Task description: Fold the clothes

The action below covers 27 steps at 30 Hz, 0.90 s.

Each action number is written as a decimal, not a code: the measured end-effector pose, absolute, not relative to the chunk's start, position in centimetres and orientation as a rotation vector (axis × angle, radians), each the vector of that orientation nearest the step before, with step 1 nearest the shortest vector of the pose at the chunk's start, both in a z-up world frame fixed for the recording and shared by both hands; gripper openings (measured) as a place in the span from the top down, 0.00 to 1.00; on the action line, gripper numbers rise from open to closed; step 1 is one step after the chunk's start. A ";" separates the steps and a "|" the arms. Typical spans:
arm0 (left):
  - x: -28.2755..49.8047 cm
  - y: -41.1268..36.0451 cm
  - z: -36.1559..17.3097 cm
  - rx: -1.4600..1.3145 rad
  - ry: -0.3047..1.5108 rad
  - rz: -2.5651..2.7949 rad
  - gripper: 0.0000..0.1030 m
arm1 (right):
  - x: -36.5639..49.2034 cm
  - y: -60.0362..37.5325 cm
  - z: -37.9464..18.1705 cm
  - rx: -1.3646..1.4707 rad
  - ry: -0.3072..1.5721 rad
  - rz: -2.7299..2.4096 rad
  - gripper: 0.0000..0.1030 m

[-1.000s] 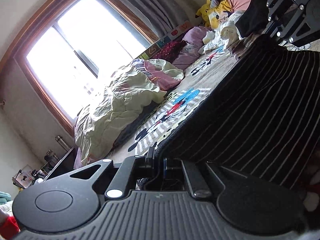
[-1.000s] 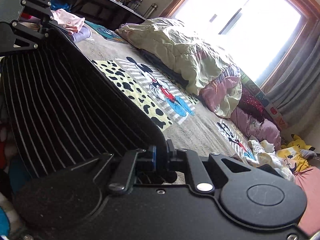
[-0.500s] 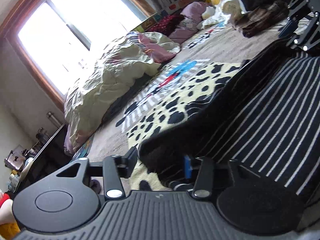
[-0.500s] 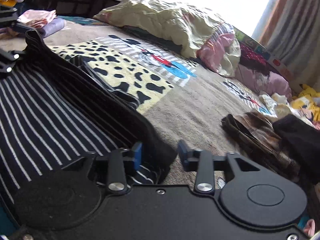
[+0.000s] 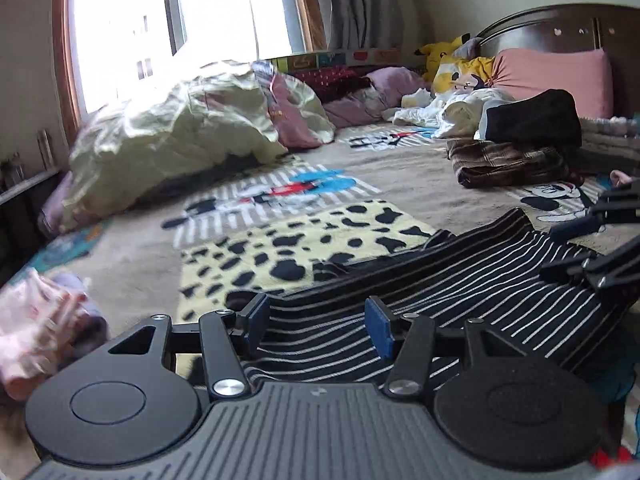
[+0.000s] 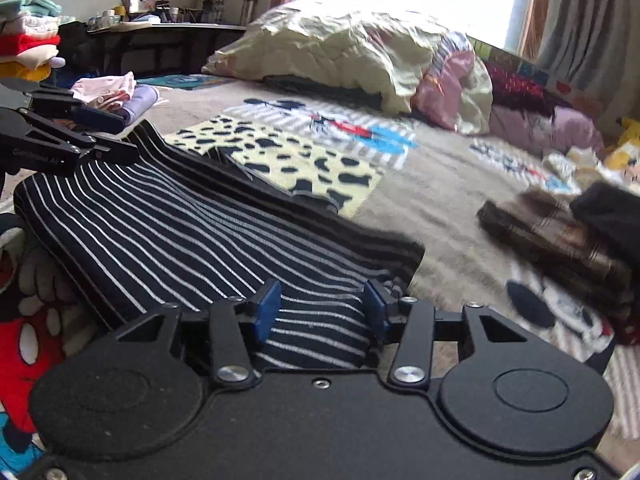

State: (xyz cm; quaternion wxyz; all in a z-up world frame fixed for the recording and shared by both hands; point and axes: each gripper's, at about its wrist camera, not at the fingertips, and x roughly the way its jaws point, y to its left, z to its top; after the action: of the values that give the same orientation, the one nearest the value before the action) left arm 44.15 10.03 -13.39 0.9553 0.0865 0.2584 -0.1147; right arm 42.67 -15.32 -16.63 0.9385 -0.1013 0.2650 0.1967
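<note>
Both grippers release since the earlier frames: jaws were clamped on the cloth a second ago, half-parted after that, now spread wide with the garment dropped flat.

Left wrist view: left gripper [image 5: 316,330] is wide, nothing pinched; its blue-padded fingers [image 5: 378,332] straddle the near edge of the navy knit garment with thin white stripes [image 5: 460,280]. Garment lies on the cartoon-print bed blanket [image 5: 304,240], folded over once by the look of it, far hem ragged near the spotted yellow patch. Right gripper [image 5: 592,248] sits at the garment's far right corner, also parted.

Risks from here:
- Far edge isn't square, a flap sticks out past the fold. Next fold would lock that skew in.
- Pads are low over the cloth. Retracting at this height could snag the top layer and drag the fold open.

Right wrist view: right gripper [image 6: 320,312] is wide too, striped cloth running between the pads but not clamped. Left gripper [image 6: 68,136] hovers at the opposite corner, jaws apart. Brown plaid folded garment [image 6: 560,236] with a black one on top lies well apart to the right; pink folded stack [image 6: 108,92] sits near the left gripper's side.

More risks:
- Blanket is soft and fuzzy, so the knit may cling and bunch if slid rather than lifted.
- Regrasp could catch only the top layer; can't tell the layer count at the near edge.
</note>
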 end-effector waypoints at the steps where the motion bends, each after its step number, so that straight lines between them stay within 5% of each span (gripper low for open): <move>1: 45.1 11.0 -14.5 0.106 0.568 -0.249 0.44 | 43.0 -16.0 -17.5 -0.121 0.563 0.401 0.55; 8: 47.7 15.9 -15.5 -0.227 0.615 -0.334 0.38 | 43.2 -17.2 -17.7 0.003 0.569 0.404 0.55; 15: 43.0 19.4 -10.6 -0.364 0.524 -0.227 0.36 | 41.3 -21.1 -16.7 0.308 0.577 0.312 0.50; 22: 38.6 20.0 -13.1 -0.616 0.658 -0.234 0.35 | 40.1 -24.3 -18.3 0.650 0.689 0.312 0.47; 24: 38.0 19.1 -13.9 -0.613 0.688 -0.224 0.38 | 40.1 -24.0 -19.1 0.677 0.738 0.326 0.47; 26: 37.7 18.4 -14.7 -0.568 0.691 -0.141 0.73 | 40.0 -23.8 -19.6 0.680 0.748 0.325 0.55; 27: 37.4 19.0 -15.2 -0.593 0.679 -0.100 0.74 | 39.9 -23.9 -19.7 0.686 0.743 0.312 0.57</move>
State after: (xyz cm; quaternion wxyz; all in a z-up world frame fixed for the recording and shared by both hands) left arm 37.44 18.95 -15.23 0.8989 -0.2866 0.3280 -0.0483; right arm 39.94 -23.89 -19.74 0.8633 0.3273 0.3543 0.1489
